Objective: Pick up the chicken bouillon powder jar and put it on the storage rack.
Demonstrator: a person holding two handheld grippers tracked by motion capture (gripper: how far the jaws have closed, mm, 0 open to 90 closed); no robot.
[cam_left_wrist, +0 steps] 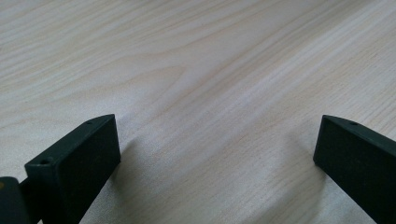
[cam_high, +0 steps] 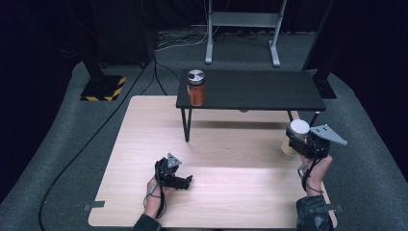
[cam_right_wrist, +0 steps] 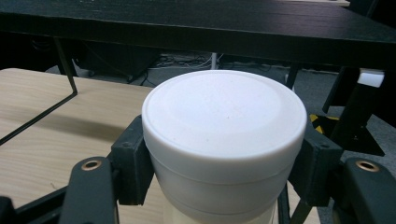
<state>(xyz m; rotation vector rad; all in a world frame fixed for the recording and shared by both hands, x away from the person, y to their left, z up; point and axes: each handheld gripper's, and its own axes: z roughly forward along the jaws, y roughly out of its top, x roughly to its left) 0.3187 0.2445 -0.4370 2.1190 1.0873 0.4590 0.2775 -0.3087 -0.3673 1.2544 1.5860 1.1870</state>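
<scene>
Right tool (cam_high: 302,142) clamped on a white-lidded jar (cam_right_wrist: 224,140), jaws pressed against both sides just under the lid, held above the right edge of the tabletop (cam_high: 216,192), near the low black shelf (cam_high: 250,91). Left tool (cam_high: 185,182) resting low on the wood, jaws spread wide with nothing between. Also an orange-filled jar (cam_high: 196,87) standing on the shelf's left end.

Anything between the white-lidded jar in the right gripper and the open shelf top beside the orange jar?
Nothing visible. The right gripper holds the white-lidded jar below the black shelf; the orange jar stands at the far left end.
</scene>
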